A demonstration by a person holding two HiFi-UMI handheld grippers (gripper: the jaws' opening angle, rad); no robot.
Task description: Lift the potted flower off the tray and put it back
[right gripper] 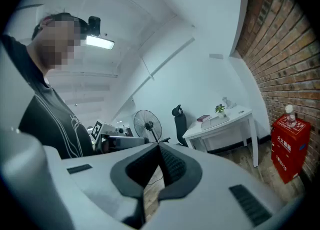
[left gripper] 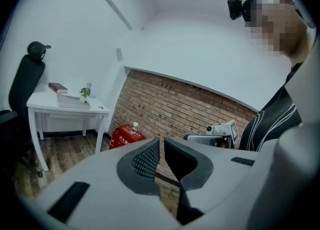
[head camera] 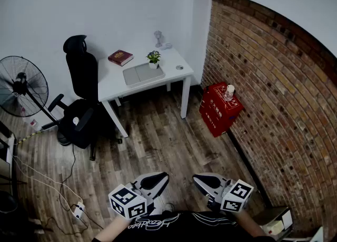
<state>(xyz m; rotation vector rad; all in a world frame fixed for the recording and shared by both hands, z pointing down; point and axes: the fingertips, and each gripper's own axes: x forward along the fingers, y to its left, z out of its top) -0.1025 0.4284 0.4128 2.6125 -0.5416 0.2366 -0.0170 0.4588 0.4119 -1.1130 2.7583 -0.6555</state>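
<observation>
Both tongs hang low before us, well short of the desk: our left gripper has its jaws drawn together on nothing, and our right gripper is likewise closed and empty. Across the wooden floor stands the white desk. On it lies the grey tray. The potted flower, a small pot holding a green sprig, seems to sit at the tray's far right corner; from here we cannot tell whether it is on the tray or just behind it. A red book lies near the tray. By the brick wall, a red box bears a bottle on top.
</observation>
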